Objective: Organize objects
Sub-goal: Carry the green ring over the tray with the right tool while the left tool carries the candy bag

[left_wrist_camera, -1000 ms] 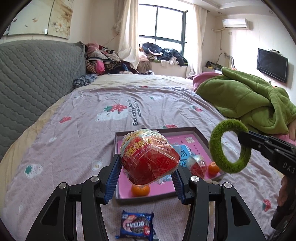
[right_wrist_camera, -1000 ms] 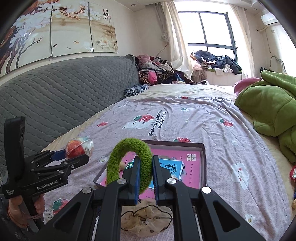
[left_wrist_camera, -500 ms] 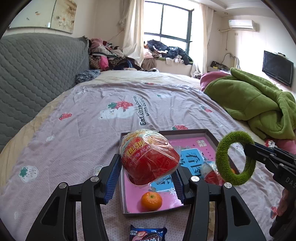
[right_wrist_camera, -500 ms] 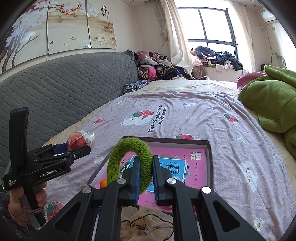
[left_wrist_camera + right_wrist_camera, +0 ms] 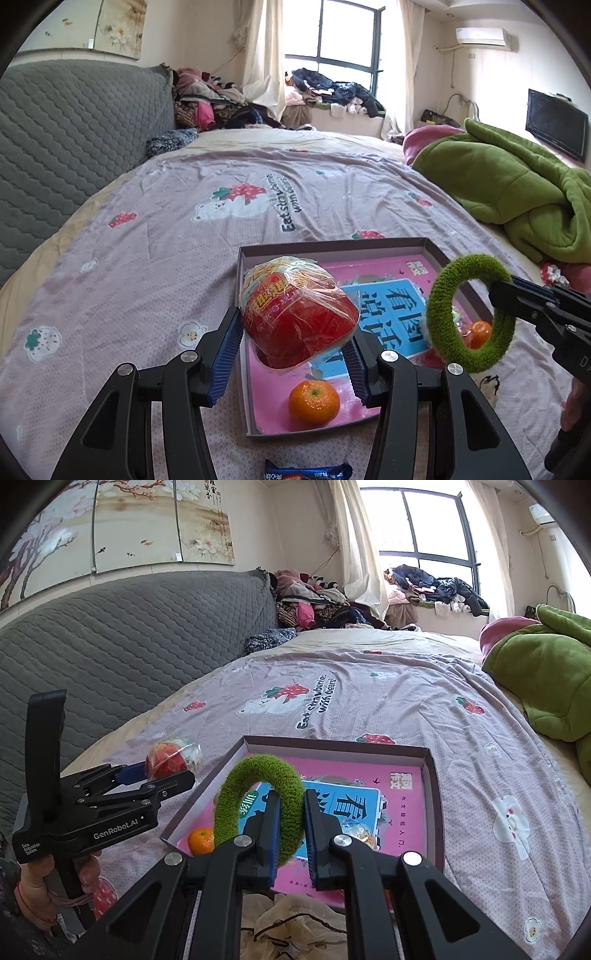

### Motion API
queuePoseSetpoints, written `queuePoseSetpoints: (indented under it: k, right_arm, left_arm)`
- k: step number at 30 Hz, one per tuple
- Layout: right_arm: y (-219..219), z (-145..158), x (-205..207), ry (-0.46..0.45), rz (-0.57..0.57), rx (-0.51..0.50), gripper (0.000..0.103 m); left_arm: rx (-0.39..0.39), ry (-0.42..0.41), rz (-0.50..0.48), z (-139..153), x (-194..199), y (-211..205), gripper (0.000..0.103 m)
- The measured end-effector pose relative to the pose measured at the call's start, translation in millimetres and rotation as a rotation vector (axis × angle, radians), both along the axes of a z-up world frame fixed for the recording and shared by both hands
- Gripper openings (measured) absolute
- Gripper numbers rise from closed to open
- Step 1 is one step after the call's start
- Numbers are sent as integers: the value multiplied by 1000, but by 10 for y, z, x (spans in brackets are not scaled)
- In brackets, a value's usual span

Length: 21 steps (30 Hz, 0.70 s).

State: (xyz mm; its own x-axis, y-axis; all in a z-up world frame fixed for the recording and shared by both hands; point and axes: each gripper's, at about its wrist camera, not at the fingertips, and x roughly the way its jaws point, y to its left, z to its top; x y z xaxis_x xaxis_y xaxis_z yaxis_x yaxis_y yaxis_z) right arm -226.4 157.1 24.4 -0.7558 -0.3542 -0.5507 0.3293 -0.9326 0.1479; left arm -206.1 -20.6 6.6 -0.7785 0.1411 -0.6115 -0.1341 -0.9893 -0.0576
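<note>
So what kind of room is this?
Most likely a lived-in bedroom: a bed with a strawberry-print cover, a quilted grey headboard, and clothes heaped by the curtained window.

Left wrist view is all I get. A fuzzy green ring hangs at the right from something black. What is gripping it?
Observer: The right gripper. Its two fingers are shut on the band of the fuzzy green ring, which stands upright like an arch over the pink-lined cardboard tray.
Operator: And who carries the tool that I am looking along?
Observer: A person's hand, with a red thread round the wrist, grips the handle of the left gripper.
Operator: Anything written on it?
Observer: Yes, white lettering on its side reads GenRobot.AI.
</note>
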Motion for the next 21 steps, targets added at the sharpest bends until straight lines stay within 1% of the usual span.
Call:
queuePoseSetpoints:
  k: [12, 18, 21]
  right_arm:
    - [-133, -154, -32, -21, 16, 40, 12]
    - [-185, -255, -69, -29, 10, 74, 13]
    - [-192, -315, -96, -38, 2, 86, 13]
  left_arm:
    - [-19, -36, -11, -120, -50, 54, 54]
    - [-22, -56, -10, -194, -100, 52, 54]
    - [-11, -72, -9, -231, -129, 34, 54]
